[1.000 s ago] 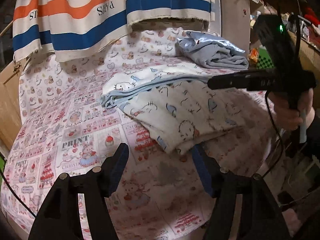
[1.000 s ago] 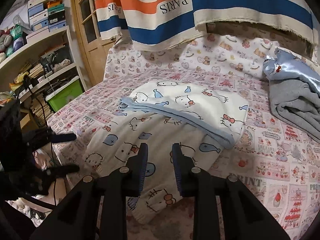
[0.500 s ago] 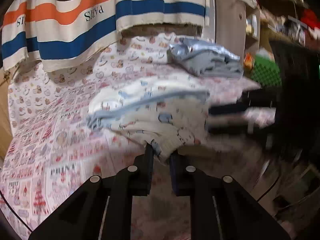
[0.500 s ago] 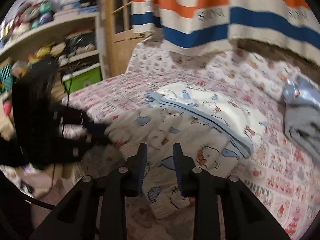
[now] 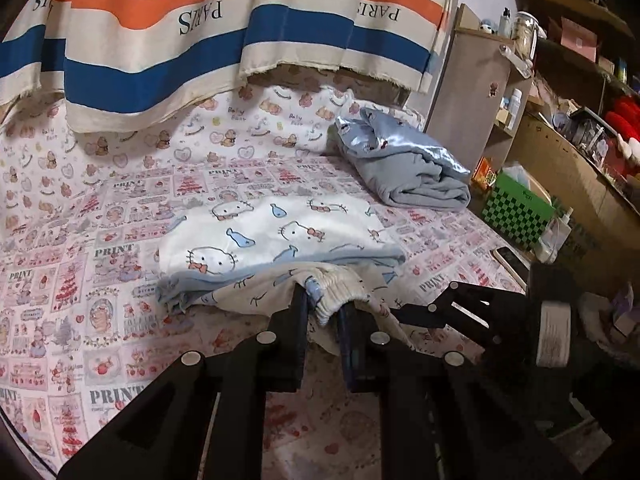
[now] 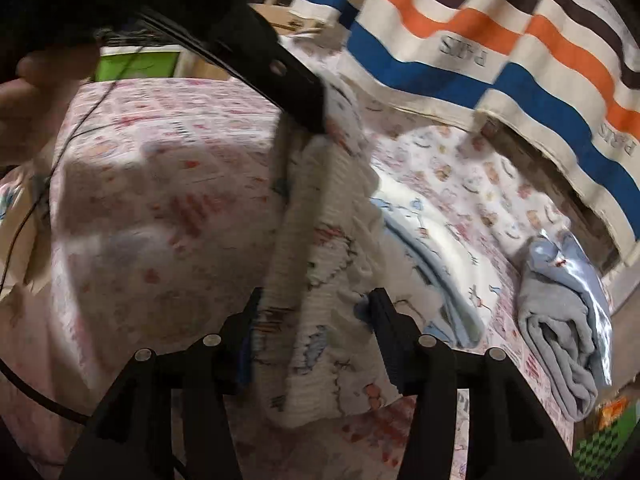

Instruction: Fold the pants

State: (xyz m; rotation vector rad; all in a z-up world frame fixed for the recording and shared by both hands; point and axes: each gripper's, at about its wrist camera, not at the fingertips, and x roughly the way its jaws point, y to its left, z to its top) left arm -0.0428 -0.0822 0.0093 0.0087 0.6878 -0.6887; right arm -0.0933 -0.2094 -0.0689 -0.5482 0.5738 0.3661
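While left claw [image 5: 323, 309] pinches ribbed pants [image 5: 280, 236] cuff, right claw [image 6: 314, 328] gapes w/ cloth between.

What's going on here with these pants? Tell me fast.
A person is folding the cartoon-cat pants on the bed with two hand-held claws. The left claw is shut on the ribbed cuff at the near end of the pants, lifting it off the sheet. The right claw is open, with the same end of the fabric lying between its fingers, not pinched. The far half lies flat. A folded blue-grey blanket sits beyond, untouched.
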